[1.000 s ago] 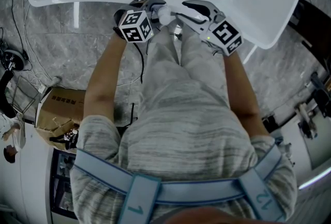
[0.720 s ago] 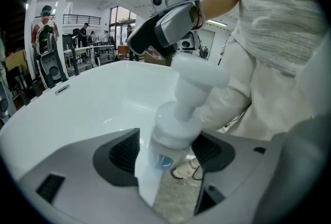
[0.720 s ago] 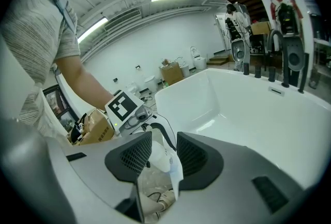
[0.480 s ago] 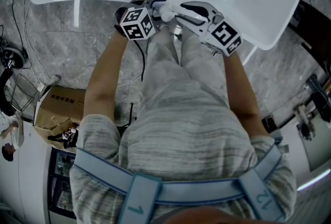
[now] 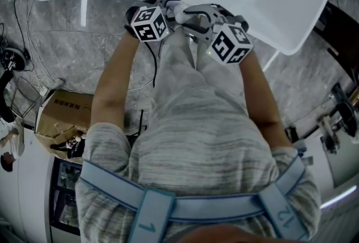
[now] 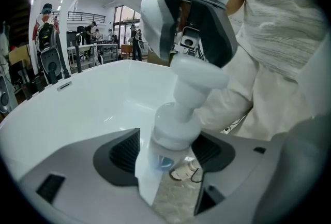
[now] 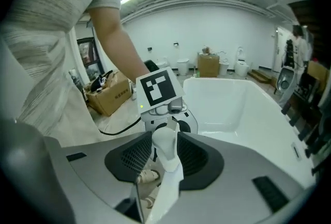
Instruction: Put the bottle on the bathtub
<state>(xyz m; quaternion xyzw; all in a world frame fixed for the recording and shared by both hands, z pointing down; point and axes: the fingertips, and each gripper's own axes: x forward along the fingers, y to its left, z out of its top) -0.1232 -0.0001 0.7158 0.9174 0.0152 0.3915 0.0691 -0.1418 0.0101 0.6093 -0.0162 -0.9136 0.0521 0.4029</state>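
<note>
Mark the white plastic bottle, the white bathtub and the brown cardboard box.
White plastic bottle (image 6: 173, 127), left gripper view, its shoulder.
White bathtub (image 5: 280, 0), head view, inner wall.
Brown cardboard box (image 5: 67, 110), head view, top flap.

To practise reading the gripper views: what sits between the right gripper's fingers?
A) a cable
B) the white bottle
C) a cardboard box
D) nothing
B: in the right gripper view the white bottle sits between the fingers of the right gripper, which press on it.
</note>
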